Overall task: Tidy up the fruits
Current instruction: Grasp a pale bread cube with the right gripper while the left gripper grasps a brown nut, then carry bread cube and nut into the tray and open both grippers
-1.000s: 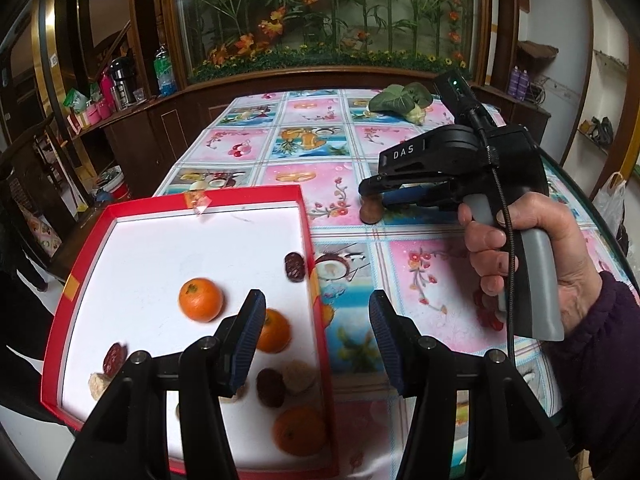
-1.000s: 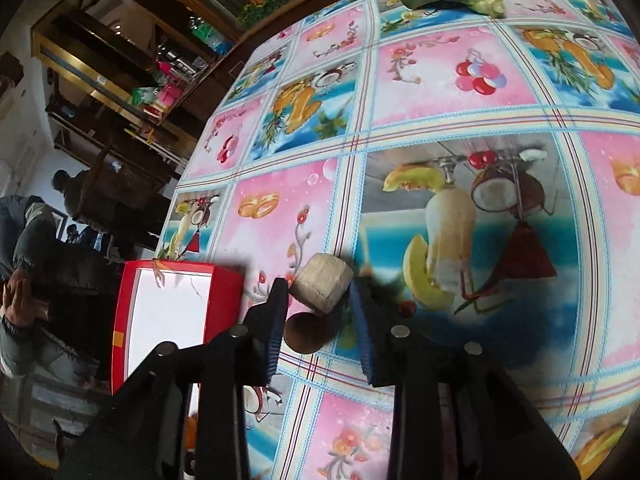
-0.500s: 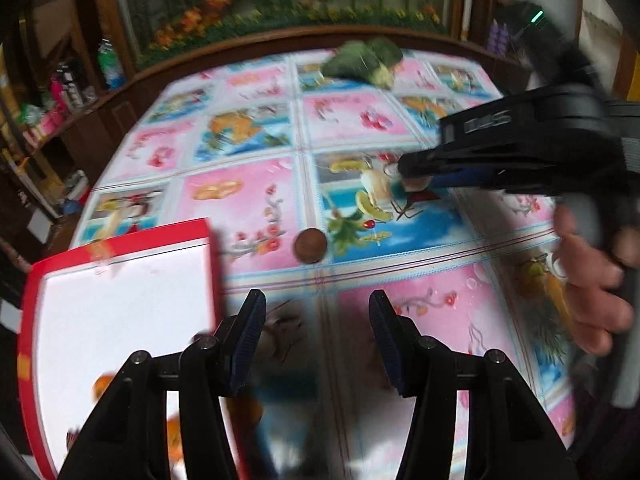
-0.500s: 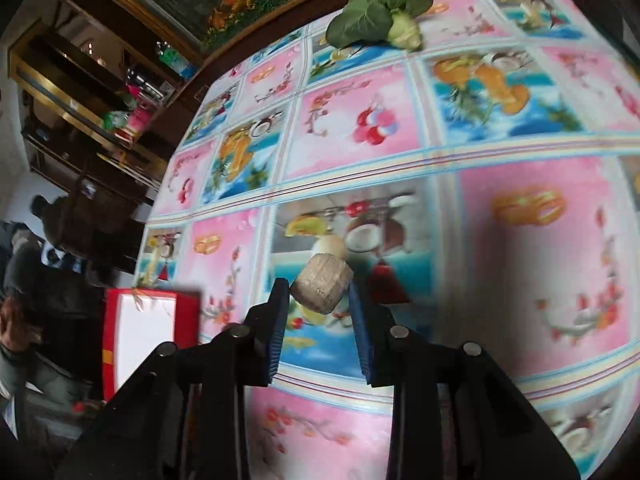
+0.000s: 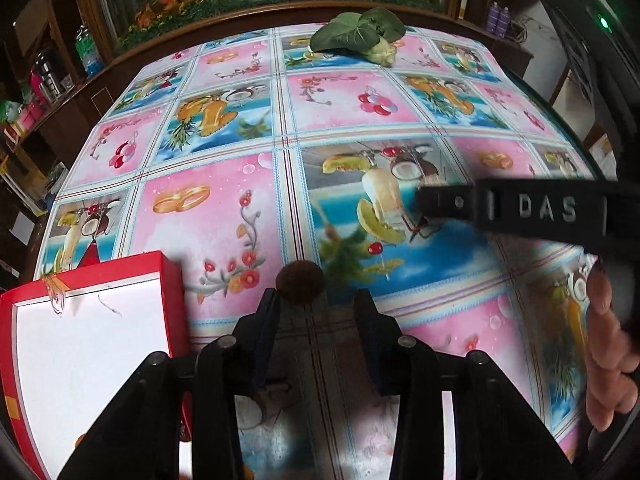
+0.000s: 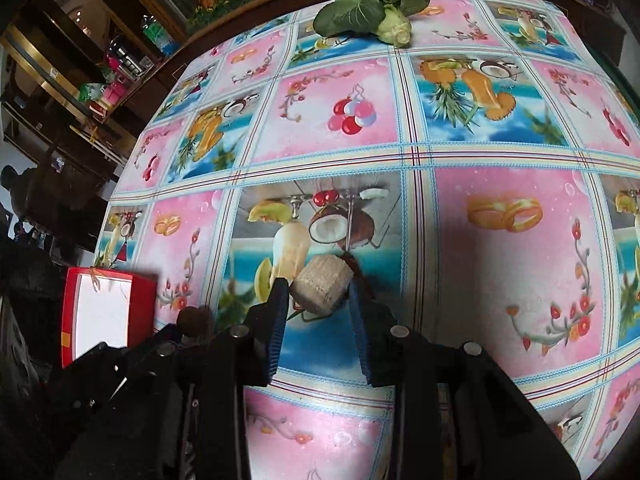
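A small round brown fruit (image 5: pixel 301 281) lies on the patterned tablecloth just ahead of my left gripper (image 5: pixel 316 304), which is open with the fruit near its left fingertip. The fruit also shows in the right wrist view (image 6: pixel 195 320). My right gripper (image 6: pixel 318 294) is shut on a pale tan ridged fruit (image 6: pixel 322 290) and holds it above the cloth. The red tray with a white floor (image 5: pixel 92 344) sits at the lower left and shows small in the right wrist view (image 6: pixel 102 312). The right gripper's body (image 5: pixel 516 212) crosses the left wrist view at the right.
A leafy green vegetable (image 5: pixel 360 36) lies at the table's far edge and shows in the right wrist view (image 6: pixel 372 8). Dark wooden cabinets with bottles (image 5: pixel 52 76) stand to the left beyond the table. A hand (image 5: pixel 608 360) holds the right gripper.
My left gripper has moved away from over the tray toward the brown fruit, now close in front of its fingers. My right gripper has lifted the tan fruit away from beside the brown one.
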The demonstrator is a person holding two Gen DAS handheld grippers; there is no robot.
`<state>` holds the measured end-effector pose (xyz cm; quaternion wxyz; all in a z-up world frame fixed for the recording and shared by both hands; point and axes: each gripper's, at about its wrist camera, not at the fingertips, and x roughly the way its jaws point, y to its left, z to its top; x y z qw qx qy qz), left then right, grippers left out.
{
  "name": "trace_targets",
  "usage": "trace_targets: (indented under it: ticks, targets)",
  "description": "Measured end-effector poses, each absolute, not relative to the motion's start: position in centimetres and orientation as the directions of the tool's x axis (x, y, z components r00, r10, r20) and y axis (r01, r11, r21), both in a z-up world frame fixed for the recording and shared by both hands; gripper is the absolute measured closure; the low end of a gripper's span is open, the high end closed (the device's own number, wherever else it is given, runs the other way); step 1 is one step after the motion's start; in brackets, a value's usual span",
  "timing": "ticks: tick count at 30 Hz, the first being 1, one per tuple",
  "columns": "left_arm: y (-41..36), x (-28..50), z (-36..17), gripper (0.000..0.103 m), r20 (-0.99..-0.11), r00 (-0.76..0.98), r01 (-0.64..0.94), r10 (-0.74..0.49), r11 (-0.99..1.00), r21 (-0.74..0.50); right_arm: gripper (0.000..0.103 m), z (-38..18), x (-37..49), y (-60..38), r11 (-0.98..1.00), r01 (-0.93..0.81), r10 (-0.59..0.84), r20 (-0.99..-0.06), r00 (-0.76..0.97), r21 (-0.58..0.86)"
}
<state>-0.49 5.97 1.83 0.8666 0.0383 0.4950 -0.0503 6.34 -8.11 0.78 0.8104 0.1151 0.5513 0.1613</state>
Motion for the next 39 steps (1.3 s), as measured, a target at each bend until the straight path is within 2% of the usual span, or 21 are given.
trace_targets:
  ticks: [5,8,13,32,39]
  targets:
    - [6.0,0.1,1.6,0.065,-0.859,0.510,0.112,-0.047,0.994,0.013,0.069,0.3,6.4,-7.5,0.925,-0.146,0.379,-0.866,0.326,0.349]
    - [6.0,0.3,1.1,0.075,-0.863,0.502,0.118,-0.054,0.993,0.007,0.069,0.4,6.2,-7.3,0.929,-0.148,0.369,-0.866,0.337,0.339]
    - [6.0,0.4,1.1,0.080,-0.858,0.510,0.113,-0.065,0.994,-0.008,0.069,0.4,6.2,-7.4,0.927,-0.146,0.374,-0.863,0.340,0.344]
    - [5.0,0.4,1.1,0.080,-0.837,0.547,0.104,-0.013,0.993,0.052,0.069,0.3,6.1,-7.1,0.921,-0.139,0.388,-0.856,0.342,0.363]
    - [5.8,-1.4,2.9,0.080,-0.808,0.588,0.087,-0.036,0.996,0.019,0.069,1.1,5.8,-6.7,0.894,-0.171,0.448,-0.822,0.352,0.414]
